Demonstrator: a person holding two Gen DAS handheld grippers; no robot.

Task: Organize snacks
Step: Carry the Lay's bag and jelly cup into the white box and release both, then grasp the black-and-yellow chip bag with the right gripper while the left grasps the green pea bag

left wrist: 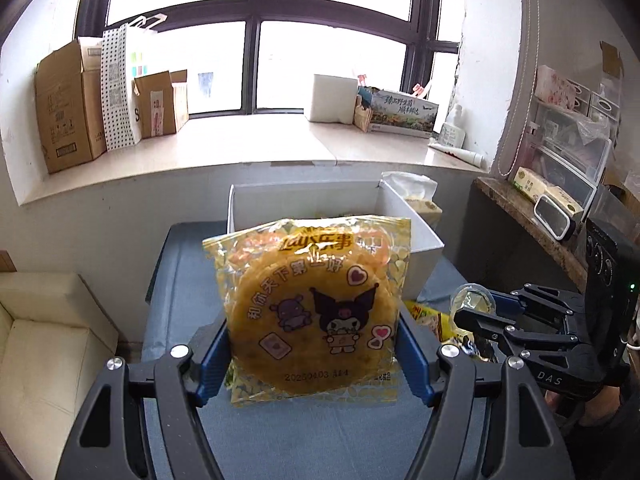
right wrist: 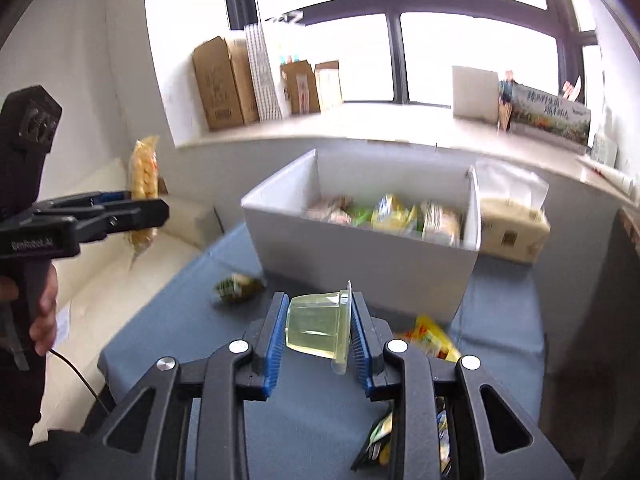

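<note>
- Between left gripper pads: clenched on yellow snack packet, upright, flat face toward camera.
- Between right gripper pads: clamped on jelly cup, lying sideways, rim rightward.
- Straight ahead of both: white box, part-filled with snacks; right gripper judged nearer.
- Loose on blue tablecloth: more packets.
</note>
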